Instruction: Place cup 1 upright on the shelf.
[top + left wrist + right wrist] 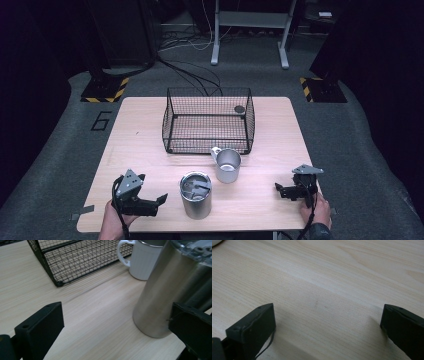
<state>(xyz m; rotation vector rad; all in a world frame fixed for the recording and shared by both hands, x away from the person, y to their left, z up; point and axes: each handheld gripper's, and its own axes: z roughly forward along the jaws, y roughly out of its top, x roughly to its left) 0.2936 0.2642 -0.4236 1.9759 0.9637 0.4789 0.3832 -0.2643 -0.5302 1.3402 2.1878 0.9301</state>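
Note:
A steel tumbler [195, 195] with a clear lid stands near the table's front edge; in the left gripper view the tumbler [165, 295] sits just ahead of the right-hand jaw. Behind it stands a white mug [228, 165] with a metal rim, seen also as the mug [143, 258] in the left gripper view. A black wire basket [208, 122] stands at the table's middle back, holding a small dark round thing [239, 109]. My left gripper [159, 200] rests open left of the tumbler. My right gripper [279, 190] is open over bare wood at the front right.
The light wooden table [140, 150] has free room at both sides of the basket [75, 262]. On the floor behind are cables, a desk frame [250, 30] and black stand bases with yellow-striped tape.

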